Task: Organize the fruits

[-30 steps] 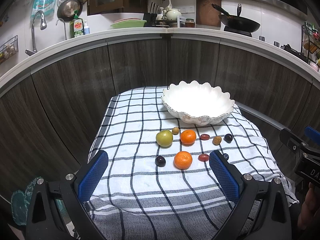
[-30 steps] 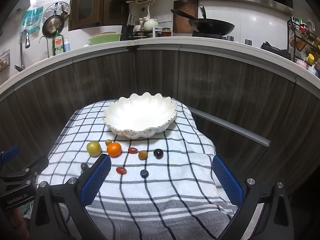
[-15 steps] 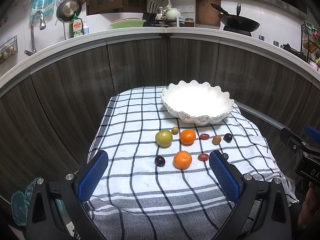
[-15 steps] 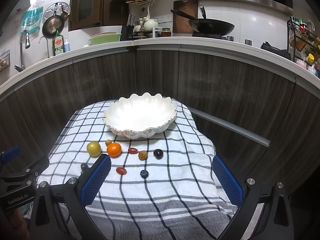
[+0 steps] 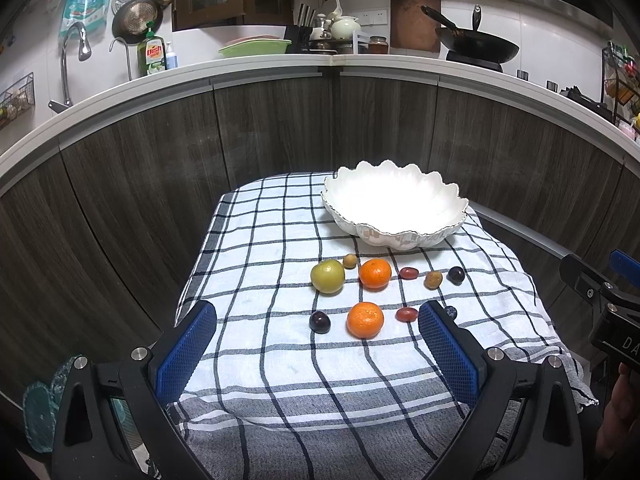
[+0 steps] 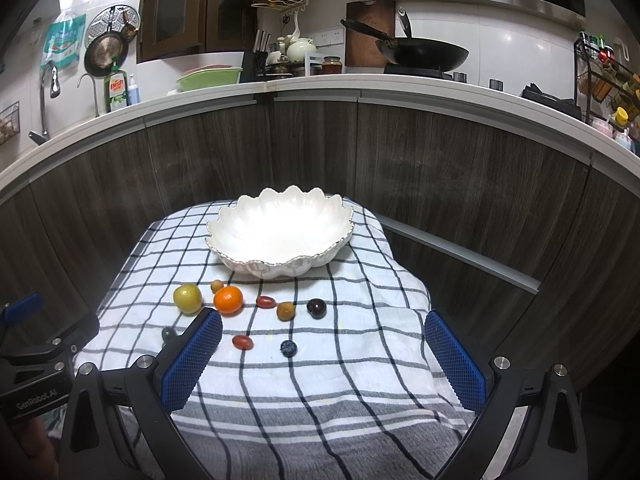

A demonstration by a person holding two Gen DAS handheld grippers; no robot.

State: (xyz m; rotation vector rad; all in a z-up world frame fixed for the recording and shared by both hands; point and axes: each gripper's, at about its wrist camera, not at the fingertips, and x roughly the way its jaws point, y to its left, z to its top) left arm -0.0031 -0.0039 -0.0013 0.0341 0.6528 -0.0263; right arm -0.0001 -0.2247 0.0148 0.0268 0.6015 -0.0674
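A white scalloped bowl stands empty at the far side of a checked cloth. In front of it lie several fruits: a green apple, two oranges, a dark plum, red grape tomatoes, a blueberry and small brown and dark fruits. My left gripper is open, held back from the fruits near the cloth's front. My right gripper is open too, with nothing between its fingers.
The checked cloth covers a small table in front of curved dark wood cabinets. A counter above holds a wok, dish soap and a green tray. A metal rail runs at the right.
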